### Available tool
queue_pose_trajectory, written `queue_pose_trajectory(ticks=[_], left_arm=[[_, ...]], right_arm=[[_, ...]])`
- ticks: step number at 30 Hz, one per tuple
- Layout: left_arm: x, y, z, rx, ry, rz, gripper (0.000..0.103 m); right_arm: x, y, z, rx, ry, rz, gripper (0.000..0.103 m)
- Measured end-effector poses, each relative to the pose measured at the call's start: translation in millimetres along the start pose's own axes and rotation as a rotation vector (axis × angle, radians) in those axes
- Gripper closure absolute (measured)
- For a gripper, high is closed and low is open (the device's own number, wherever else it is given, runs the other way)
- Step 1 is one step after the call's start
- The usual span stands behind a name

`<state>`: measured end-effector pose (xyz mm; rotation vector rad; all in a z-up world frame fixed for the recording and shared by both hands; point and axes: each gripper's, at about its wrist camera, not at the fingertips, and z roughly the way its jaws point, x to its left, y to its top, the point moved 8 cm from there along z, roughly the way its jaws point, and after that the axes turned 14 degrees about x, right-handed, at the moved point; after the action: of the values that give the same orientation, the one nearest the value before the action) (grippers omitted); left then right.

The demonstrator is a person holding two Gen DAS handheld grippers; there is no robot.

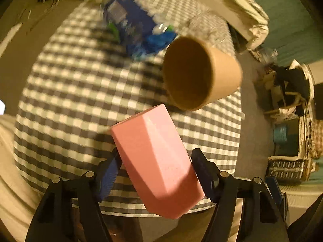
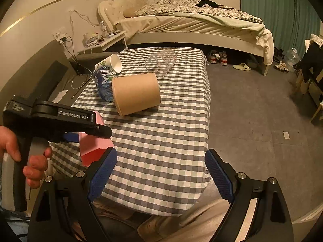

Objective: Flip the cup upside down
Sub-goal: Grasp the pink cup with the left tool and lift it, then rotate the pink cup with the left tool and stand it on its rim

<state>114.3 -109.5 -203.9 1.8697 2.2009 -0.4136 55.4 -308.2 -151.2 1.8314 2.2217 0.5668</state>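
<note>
Your left gripper (image 1: 156, 173) is clamped on the pink cup (image 1: 159, 165), tilted, over the near edge of the checkered bench (image 2: 161, 141). Your right gripper (image 2: 161, 173) stands apart, holding nothing. Beyond the pink cup: brown paper cup (image 2: 136, 93) on its side, blue bottle (image 2: 104, 83) touching it, clear cup (image 2: 161, 61) farther back.
</note>
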Motion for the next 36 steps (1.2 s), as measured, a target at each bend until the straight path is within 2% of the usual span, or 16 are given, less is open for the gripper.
queue_pose_trajectory(ticks=[2,5,6,8,9,12,17,22,28,36], left_arm=[[-5,4,-13,-0.059,0.03,0.038,0.032],[-5,15,-36,-0.195,0.12,0.11,0.033],[-6,17,-47,-0.28,0.192,0.15,0.033],[-2,22,-58,-0.394,0.281,0.205,0.033],[-1,23,-64,-0.475,0.333,0.235,0.033],[5,28,-60,-0.58,0.374,0.278,0.033],[18,33,-35,-0.591,0.328,0.251,0.034],[19,26,-27,-0.626,0.321,0.304,0.035],[20,12,-15,-0.562,0.297,0.338,0.039],[21,-2,-20,-0.553,0.265,0.342,0.039]], right_arm=[[1,-1,-2,-0.001,-0.006,-0.002,0.014],[5,-3,-4,0.001,-0.014,-0.007,0.014],[6,-3,-4,0.001,-0.018,-0.009,0.014],[8,-5,-4,0.002,-0.024,-0.015,0.014],[9,-6,-3,0.004,-0.025,-0.017,0.014],[13,-7,1,0.017,-0.031,-0.022,0.014],[18,-5,8,0.034,-0.047,-0.039,0.014],[22,-2,13,0.046,-0.053,-0.045,0.014],[26,2,17,0.053,-0.061,-0.055,0.014],[27,1,17,0.058,-0.066,-0.058,0.014]])
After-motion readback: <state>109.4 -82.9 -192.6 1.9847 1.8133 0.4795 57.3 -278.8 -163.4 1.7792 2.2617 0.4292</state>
